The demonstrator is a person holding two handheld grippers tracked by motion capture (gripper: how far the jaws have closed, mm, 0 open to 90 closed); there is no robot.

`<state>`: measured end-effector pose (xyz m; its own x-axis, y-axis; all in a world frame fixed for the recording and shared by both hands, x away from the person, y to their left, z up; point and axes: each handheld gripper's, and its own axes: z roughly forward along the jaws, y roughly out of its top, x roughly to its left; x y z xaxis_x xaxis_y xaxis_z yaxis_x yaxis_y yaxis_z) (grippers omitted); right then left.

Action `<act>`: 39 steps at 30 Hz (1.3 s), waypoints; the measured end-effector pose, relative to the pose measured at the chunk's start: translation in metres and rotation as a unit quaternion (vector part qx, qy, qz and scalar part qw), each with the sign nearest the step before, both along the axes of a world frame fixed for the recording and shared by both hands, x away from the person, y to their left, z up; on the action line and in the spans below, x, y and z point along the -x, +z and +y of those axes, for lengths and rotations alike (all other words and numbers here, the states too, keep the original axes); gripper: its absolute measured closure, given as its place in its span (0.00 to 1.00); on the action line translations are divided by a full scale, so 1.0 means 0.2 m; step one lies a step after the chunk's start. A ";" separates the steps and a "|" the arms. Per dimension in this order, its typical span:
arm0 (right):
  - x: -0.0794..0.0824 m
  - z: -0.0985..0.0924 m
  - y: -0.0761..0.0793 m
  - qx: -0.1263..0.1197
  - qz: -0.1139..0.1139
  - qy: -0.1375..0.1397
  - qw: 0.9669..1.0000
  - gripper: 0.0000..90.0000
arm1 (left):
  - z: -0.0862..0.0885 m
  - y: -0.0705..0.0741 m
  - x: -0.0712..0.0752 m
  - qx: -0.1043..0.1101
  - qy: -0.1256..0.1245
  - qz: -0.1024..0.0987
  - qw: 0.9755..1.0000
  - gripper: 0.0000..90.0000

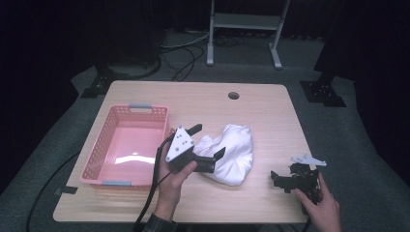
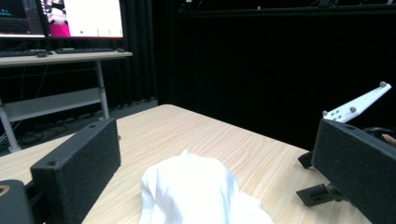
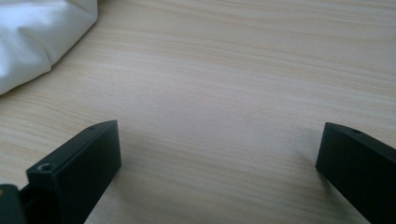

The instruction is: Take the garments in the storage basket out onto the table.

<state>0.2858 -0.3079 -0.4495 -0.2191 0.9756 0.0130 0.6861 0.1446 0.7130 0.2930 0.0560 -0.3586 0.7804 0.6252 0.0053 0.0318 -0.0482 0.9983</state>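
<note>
A crumpled white cloth lies on the wooden table, right of centre. My left gripper is held at the cloth's left edge with its jaws wide apart, open, one on each side of that end. In the left gripper view the cloth sits low between the two black jaws of the left gripper, and neither pad touches it. My right gripper rests near the table's front right corner, open, well clear of the cloth. In the right gripper view the right gripper has bare wood between its jaws, and the cloth sits at the top left.
An empty pink basket stands on the left part of the table, just beside my left hand. A round hole is near the table's far edge. A desk with a monitor stands beyond the table.
</note>
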 end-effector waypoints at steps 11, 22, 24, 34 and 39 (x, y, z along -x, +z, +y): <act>0.00 0.00 0.00 0.000 0.000 0.000 1.000 0.00 | 0.02 -0.15 0.10 0.001 0.020 -0.001 1.000 0.01; 0.00 0.00 0.00 0.000 0.000 0.000 1.000 0.00 | 0.00 -0.30 0.14 0.002 0.023 0.016 1.000 0.01; 0.00 0.00 0.00 -0.001 0.000 0.000 1.000 0.00 | 0.00 -0.33 0.15 0.002 0.025 0.019 0.999 0.01; 0.00 0.00 0.00 -0.001 0.000 0.000 1.000 0.00 | 0.00 -0.39 0.17 0.000 0.021 0.028 0.999 0.01; 0.00 0.00 0.00 -0.001 0.000 0.000 1.000 0.00 | 0.01 -0.42 0.18 0.002 0.019 0.028 0.999 0.01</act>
